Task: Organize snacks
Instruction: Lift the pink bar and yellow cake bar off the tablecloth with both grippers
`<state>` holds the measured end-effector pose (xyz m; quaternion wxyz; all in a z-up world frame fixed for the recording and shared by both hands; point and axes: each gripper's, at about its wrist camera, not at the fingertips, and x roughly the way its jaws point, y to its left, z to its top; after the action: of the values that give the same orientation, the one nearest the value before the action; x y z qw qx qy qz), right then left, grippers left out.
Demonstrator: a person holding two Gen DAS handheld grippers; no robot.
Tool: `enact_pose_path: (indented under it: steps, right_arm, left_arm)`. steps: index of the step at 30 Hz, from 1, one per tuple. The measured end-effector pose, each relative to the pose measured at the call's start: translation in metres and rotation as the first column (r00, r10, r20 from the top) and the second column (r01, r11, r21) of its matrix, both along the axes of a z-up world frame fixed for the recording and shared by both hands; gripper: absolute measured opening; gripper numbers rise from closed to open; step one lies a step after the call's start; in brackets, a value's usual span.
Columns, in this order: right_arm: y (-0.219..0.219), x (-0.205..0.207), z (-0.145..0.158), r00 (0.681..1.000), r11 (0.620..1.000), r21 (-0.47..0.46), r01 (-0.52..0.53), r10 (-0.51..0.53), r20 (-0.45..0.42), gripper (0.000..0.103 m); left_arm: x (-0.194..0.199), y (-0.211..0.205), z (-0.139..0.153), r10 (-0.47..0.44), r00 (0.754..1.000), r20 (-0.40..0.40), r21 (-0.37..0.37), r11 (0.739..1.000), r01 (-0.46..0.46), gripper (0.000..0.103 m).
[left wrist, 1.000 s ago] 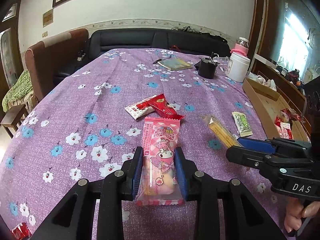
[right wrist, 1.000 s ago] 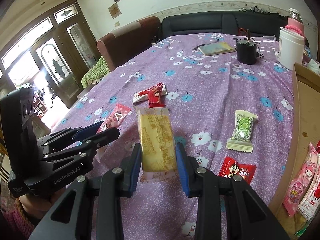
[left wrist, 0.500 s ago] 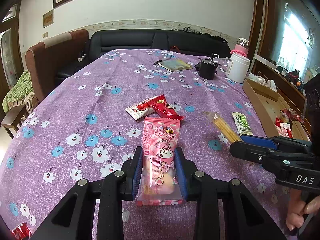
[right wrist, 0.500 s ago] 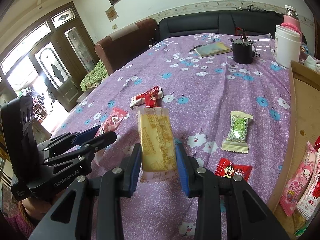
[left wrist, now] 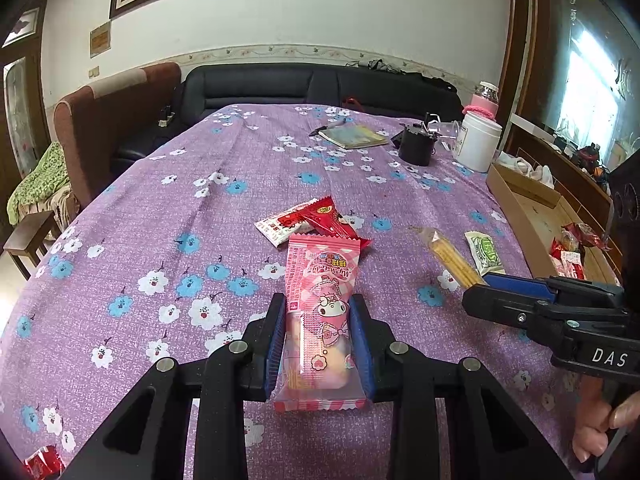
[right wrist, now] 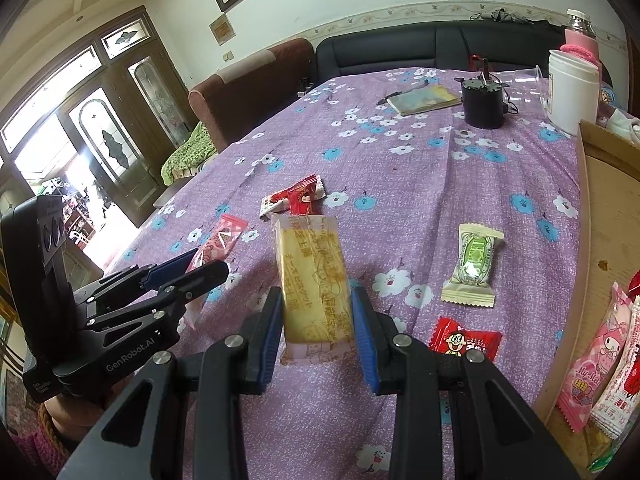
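Observation:
My left gripper (left wrist: 319, 312) is shut on a pink cartoon snack packet (left wrist: 320, 292), held above the purple flowered tablecloth (left wrist: 160, 208). My right gripper (right wrist: 316, 304) is shut on a yellow biscuit packet (right wrist: 314, 276), also lifted. Each wrist view shows the other gripper from the side: the right gripper (left wrist: 480, 286) at the right with the yellow packet (left wrist: 448, 252), the left gripper (right wrist: 200, 268) at the left with the pink packet (right wrist: 222, 238). On the cloth lie red and white packets (left wrist: 308, 220), a green packet (right wrist: 474, 264) and a small red packet (right wrist: 464, 340).
An open cardboard box (right wrist: 600, 220) runs along the table's right edge and holds pink and red packets (right wrist: 596, 352). At the far end stand a black cup (left wrist: 416, 148), a white jar (left wrist: 478, 144) and a notebook (left wrist: 354, 136). A sofa and an armchair lie beyond.

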<state>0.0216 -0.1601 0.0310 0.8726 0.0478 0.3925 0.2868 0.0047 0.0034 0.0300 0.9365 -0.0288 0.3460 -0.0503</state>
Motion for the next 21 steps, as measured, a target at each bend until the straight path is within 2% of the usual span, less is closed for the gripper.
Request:
enact_pose_path:
  steps: [21]
  right_arm:
    - [-0.0006, -0.0008, 0.0035, 1.0, 1.0, 0.001, 0.004, -0.004, 0.006, 0.033]
  left_arm:
    - [-0.0037, 0.0065, 0.0055, 0.053, 0.997, 0.049, 0.019, 0.998, -0.054, 0.033]
